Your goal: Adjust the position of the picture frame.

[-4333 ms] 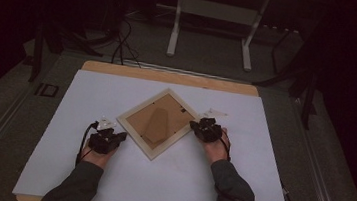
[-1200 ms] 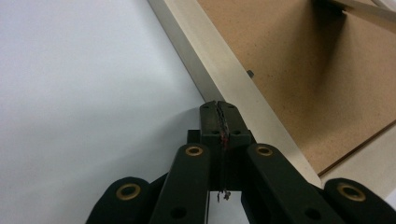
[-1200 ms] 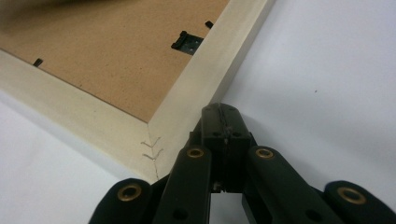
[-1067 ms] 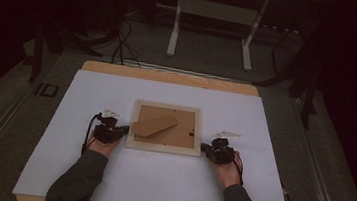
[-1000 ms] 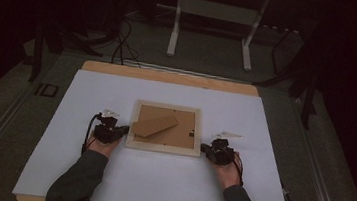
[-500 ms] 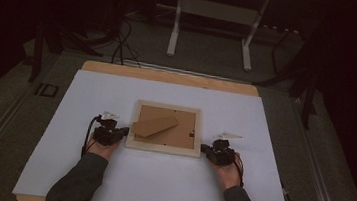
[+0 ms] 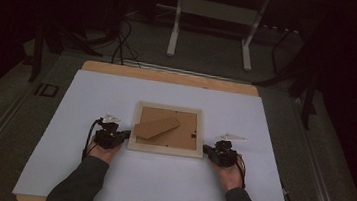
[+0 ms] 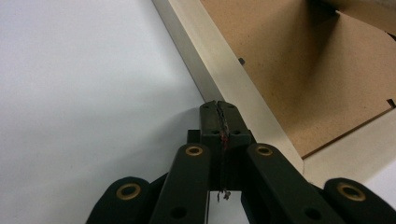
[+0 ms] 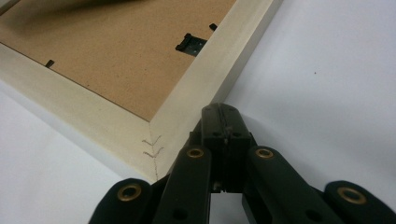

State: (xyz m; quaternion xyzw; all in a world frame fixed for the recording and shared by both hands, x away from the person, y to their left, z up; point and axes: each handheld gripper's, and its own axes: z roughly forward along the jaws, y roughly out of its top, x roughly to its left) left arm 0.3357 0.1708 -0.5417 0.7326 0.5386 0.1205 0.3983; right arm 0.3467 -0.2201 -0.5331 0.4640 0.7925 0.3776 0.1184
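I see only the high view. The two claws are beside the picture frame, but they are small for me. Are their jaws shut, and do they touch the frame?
Observer: The left claw has its jaws shut with nothing between them; its tip rests against the outer edge of the picture frame.
Operator: And the right one?
Observer: The right claw is also shut and empty, with its tip at the frame's side, close to a mitred corner joint.
Operator: Is any hardware near that corner?
Observer: Yes, a small dark metal hanger sits on the brown backing board.
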